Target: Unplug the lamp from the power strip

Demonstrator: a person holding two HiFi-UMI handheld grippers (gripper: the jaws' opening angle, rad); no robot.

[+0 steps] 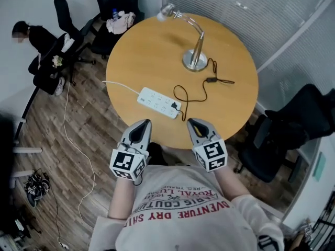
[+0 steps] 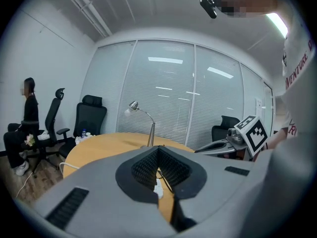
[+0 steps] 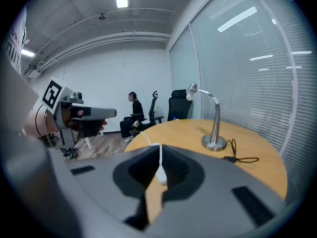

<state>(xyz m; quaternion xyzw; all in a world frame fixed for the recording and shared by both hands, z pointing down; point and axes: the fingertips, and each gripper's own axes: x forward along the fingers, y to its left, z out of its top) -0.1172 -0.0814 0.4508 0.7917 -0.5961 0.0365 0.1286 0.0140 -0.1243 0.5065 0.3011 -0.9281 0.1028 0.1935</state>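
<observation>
A silver desk lamp (image 1: 194, 56) stands at the far side of the round wooden table (image 1: 136, 46). Its black cord (image 1: 205, 85) loops across the top to a black plug (image 1: 175, 106) seated in the right end of the white power strip (image 1: 157, 102). Both grippers hover over the near table edge, short of the strip. My left gripper (image 1: 142, 123) is shut and holds nothing; my right gripper (image 1: 192, 122) is also shut and holds nothing. In the left gripper view the lamp (image 2: 150, 128) shows beyond the shut jaws. In the right gripper view the lamp (image 3: 214, 120) stands to the right.
The strip's white cable (image 1: 70, 135) runs off the table's left side down to the wood floor. A person (image 1: 36, 38) sits at the back left among black office chairs. Another black chair (image 1: 293, 127) stands at the right. Blinds behind glass line the far wall.
</observation>
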